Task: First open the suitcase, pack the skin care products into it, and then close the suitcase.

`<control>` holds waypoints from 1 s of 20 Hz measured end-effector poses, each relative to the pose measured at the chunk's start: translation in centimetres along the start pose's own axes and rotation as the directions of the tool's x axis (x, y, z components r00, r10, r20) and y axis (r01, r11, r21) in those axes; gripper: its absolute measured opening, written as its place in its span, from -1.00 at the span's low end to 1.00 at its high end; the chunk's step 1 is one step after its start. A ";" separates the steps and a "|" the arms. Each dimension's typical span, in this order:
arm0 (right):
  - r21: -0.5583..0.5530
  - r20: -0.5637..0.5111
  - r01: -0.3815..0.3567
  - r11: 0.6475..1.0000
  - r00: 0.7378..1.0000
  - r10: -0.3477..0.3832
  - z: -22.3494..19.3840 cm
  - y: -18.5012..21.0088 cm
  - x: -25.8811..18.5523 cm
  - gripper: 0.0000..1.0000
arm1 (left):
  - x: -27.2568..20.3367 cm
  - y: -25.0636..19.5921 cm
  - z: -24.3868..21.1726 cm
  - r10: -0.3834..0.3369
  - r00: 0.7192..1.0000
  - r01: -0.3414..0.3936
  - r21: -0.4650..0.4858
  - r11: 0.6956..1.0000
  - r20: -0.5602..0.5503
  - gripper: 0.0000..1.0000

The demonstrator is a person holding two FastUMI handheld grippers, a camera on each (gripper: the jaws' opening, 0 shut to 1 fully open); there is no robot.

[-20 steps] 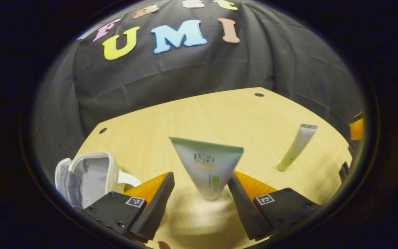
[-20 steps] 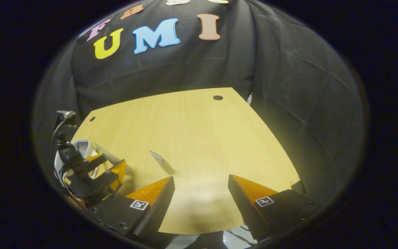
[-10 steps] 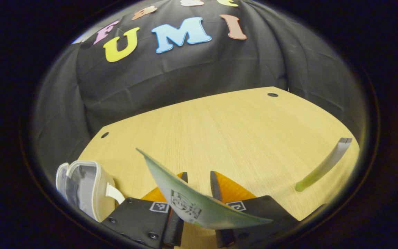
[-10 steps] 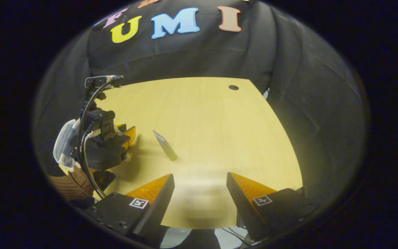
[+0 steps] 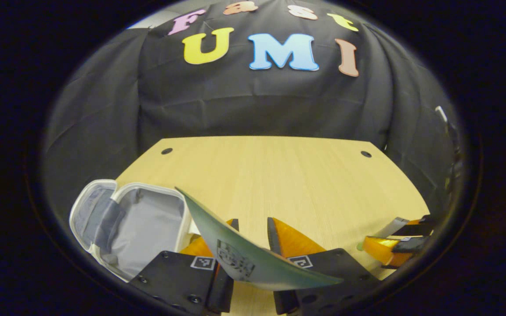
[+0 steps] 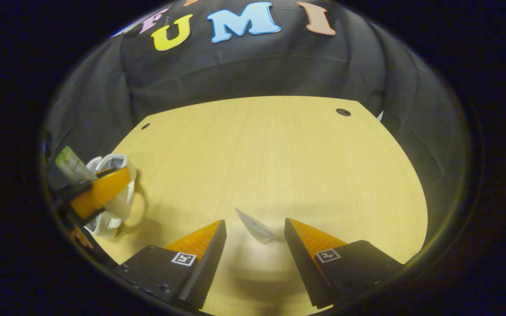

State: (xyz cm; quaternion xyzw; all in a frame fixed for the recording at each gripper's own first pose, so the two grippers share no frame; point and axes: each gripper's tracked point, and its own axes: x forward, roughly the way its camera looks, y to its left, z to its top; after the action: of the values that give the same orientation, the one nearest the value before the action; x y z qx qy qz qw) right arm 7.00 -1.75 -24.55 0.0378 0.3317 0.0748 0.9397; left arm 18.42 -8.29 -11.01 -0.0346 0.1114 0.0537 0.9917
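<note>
Having swung since a moment ago toward the open suitcase (image 5: 136, 226) at eight o'clock, the left gripper (image 5: 249, 224) pinches the wide tube (image 5: 253, 259), while the right gripper (image 6: 253, 228), now lowered, straddles the slim tube (image 6: 255, 229), fingers spread.

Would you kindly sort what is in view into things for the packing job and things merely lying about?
For the job:
- open suitcase
- large tube, clamped in the left tool
- slim tube, between the open right tool fingers

Just there:
- wooden table
</note>
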 end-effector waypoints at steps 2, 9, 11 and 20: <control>-0.010 0.010 0.007 1.000 1.000 -0.007 -0.2 0.0 2.2 0.55 | -2.3 2.8 1.5 0.042 0.999 -0.042 0.000 0.999 0.010 -0.06; 0.124 0.046 0.065 0.990 0.996 -0.071 0.4 -0.4 5.9 -0.42 | -7.4 14.2 3.0 0.191 0.981 -0.191 -0.016 0.981 -0.011 -0.07; 0.197 0.044 0.024 0.980 0.998 -0.033 1.1 1.1 5.1 -0.51 | -8.1 18.0 1.7 0.222 0.974 -0.223 -0.020 0.975 -0.040 -0.07; 0.253 -0.018 -0.381 0.889 0.917 0.398 7.0 25.5 -3.0 -0.53 | -5.6 24.4 -5.3 0.061 0.933 -0.099 -0.089 0.991 -0.355 -0.09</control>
State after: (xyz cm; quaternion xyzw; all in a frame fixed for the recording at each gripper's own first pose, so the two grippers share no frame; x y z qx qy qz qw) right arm 6.12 22.70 -14.21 0.2164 0.3563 0.2216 0.8815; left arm 9.04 14.89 -16.28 -0.0914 0.2849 0.0928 0.9497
